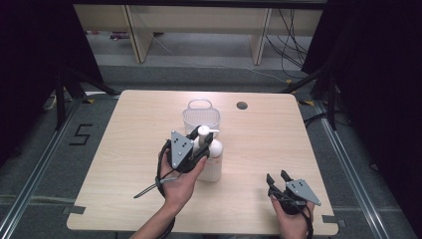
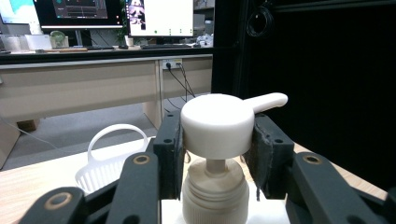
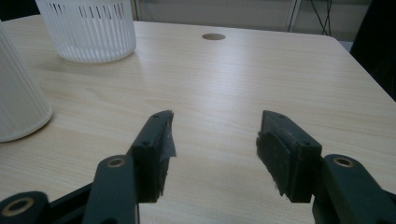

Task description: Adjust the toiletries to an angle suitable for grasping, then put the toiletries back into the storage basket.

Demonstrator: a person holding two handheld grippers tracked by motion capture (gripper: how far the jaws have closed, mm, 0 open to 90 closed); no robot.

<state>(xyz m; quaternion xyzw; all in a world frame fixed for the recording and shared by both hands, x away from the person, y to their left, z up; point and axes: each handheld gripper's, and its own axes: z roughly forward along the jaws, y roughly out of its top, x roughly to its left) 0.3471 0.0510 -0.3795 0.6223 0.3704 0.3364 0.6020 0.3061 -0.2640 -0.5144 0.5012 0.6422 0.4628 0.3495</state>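
Left gripper [image 2: 217, 154] clamped on the pump head [image 2: 218, 123] of the white dispenser bottle [image 1: 213, 160].
Grip sat on the head alone: lifting risked the bottle swinging or slipping, or striking the basket [image 1: 201, 118] just beyond the jaws. Right gripper [image 3: 212, 154] stood open, empty.

Bottle [image 2: 215, 196] body cut off below (fingers [image 2: 170, 154] flank pump)

A lab: monitors [image 2: 116, 18] on a desk [image 2: 93, 74], black curtains [image 2: 327, 70].
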